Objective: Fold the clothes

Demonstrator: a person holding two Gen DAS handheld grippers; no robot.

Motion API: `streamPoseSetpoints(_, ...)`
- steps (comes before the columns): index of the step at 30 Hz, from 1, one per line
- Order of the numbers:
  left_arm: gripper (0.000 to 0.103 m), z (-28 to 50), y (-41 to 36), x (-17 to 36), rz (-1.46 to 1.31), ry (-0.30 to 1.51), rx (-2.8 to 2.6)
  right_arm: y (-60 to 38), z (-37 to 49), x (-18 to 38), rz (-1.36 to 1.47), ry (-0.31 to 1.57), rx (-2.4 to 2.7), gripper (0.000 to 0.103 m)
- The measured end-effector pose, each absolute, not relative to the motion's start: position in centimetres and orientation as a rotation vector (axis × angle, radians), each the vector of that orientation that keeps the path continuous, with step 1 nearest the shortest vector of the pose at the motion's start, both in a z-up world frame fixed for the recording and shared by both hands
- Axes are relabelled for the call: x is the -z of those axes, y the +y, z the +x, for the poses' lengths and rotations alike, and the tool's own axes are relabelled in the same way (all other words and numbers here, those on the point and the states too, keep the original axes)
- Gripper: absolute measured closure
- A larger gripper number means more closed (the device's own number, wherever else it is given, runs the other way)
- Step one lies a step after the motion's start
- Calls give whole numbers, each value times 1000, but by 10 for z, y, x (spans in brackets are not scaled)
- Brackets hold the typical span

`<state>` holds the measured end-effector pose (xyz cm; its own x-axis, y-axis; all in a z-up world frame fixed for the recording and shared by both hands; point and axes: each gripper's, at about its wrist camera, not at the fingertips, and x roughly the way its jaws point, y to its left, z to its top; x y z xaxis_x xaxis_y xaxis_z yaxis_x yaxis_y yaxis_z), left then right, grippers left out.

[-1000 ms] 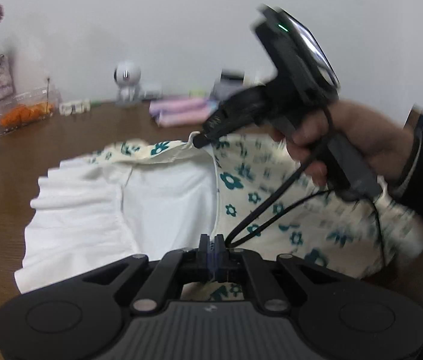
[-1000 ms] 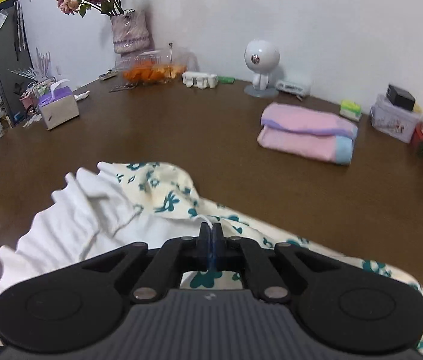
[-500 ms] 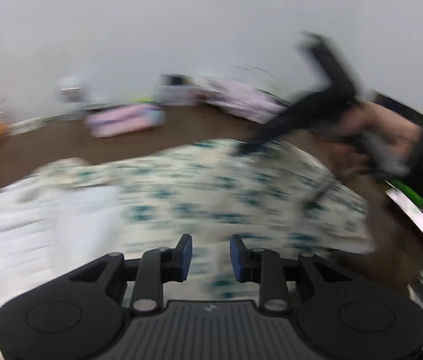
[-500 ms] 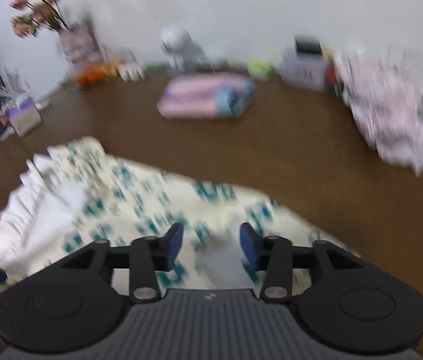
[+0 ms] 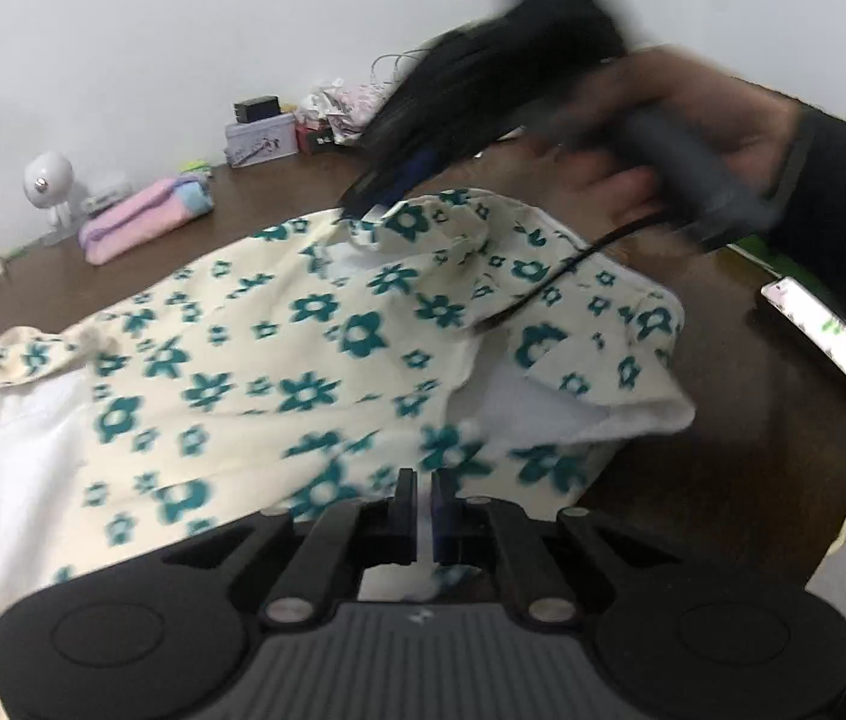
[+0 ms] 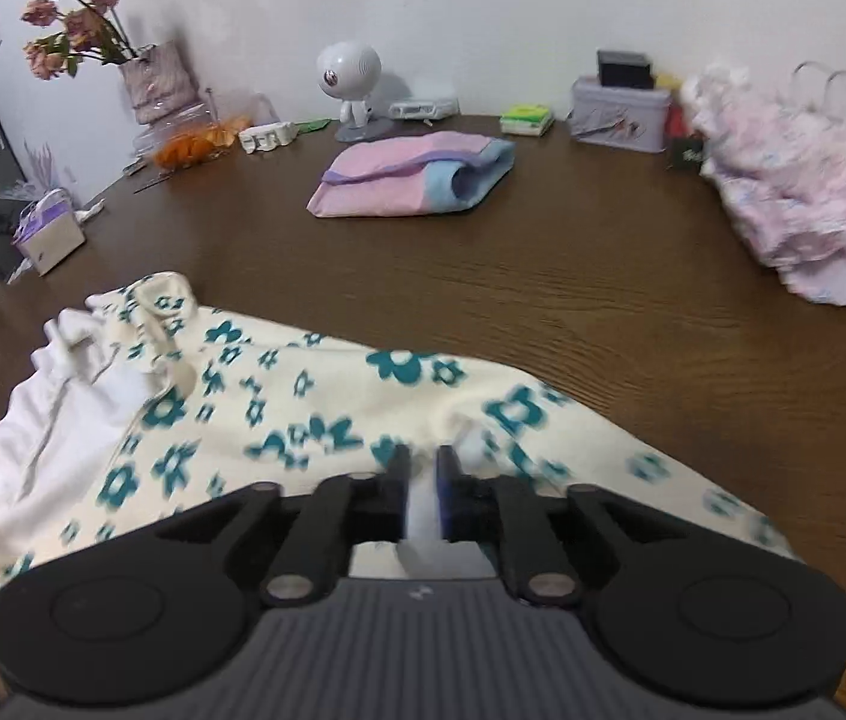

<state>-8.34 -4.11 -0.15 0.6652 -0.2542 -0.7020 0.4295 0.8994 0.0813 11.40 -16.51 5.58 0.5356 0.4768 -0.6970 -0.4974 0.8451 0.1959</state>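
A cream garment with teal flowers [image 5: 303, 360] and a white lining lies spread on the brown table [image 6: 543, 276]. In the left wrist view, my left gripper [image 5: 420, 498] is shut on the garment's near edge, with a strip of white cloth between its fingers. A hand holds my right gripper [image 5: 363, 204] at the garment's far edge, where the cloth is pinched and lifted a little. In the right wrist view the right gripper [image 6: 422, 468] has its jaws closing on a fold of the garment [image 6: 303, 420], and white cloth fills the gap between them.
A folded pink and blue garment [image 6: 411, 180] lies at mid table. A crumpled pink pile of clothes [image 6: 801, 210] sits at the right. Along the wall stand a tin box [image 6: 618, 114], a white figurine [image 6: 348, 72], a flower vase [image 6: 159, 84] and a tissue box [image 6: 48, 234].
Both grippers let go, shifted sideways along the garment and closed on new spots. The floral side now covers most of the white lining.
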Motion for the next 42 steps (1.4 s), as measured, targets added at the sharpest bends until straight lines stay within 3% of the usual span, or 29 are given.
streamPoseSetpoints(2, 99, -87, -34, -5, 233, 760, 385, -187, 95, -67, -46, 763, -576, 56)
streamPoseSetpoints(4, 91, -86, -42, -16, 180, 731, 416, -199, 86, -63, -107, 760, -503, 56)
streamPoseSetpoints(6, 76, -83, -67, -19, 179, 696, 476, -199, 90, -50, -133, 773, -468, 57)
streamPoseSetpoints(7, 70, -81, -80, -18, 181, 692, 497, -196, 95, -43, -137, 787, -456, 65)
streamPoseSetpoints(8, 71, -77, -90, -14, 183, 705, 498, -193, 101, -35, -136, 804, -445, 85)
streamPoseSetpoints(9, 69, -73, -101, -10, 185, 718, 499, -192, 108, -29, -143, 814, -407, 98)
streamPoseSetpoints(15, 70, -65, -118, 3, 108, 755, 519, -232, 117, -42, 58, 803, -334, 96)
streamPoseSetpoints(16, 81, -64, -119, 5, 105, 759, 524, -232, 114, -43, 49, 800, -361, 94)
streamPoseSetpoints(17, 103, -64, -120, 7, 105, 768, 534, -230, 113, -44, 36, 805, -393, 92)
streamPoseSetpoints(23, 103, -71, -100, 5, 125, 762, 534, -209, 130, -23, 22, 889, -439, 96)
streamPoseSetpoints(25, 103, -75, -80, 2, 100, 766, 534, -227, 105, -36, 28, 864, -449, 89)
streamPoseSetpoints(26, 102, -77, -70, -1, 86, 761, 540, -237, 90, -43, 28, 848, -453, 72)
streamPoseSetpoints(27, 101, -80, -61, -6, 73, 740, 554, -247, 76, -50, 28, 833, -458, 61)
streamPoseSetpoints(29, 93, -87, -46, -17, 61, 693, 561, -262, 41, -52, 9, 824, -447, 64)
streamPoseSetpoints(33, 89, -90, -17, -28, 117, 630, 484, -258, -5, -30, 33, 828, -524, 84)
streamPoseSetpoints(39, 88, -101, 42, -21, 282, 649, 221, -233, -38, -17, -106, 777, -402, 89)
streamPoseSetpoints(42, 83, -121, 75, -21, 305, 648, 185, -239, -60, -20, -142, 784, -320, 89)
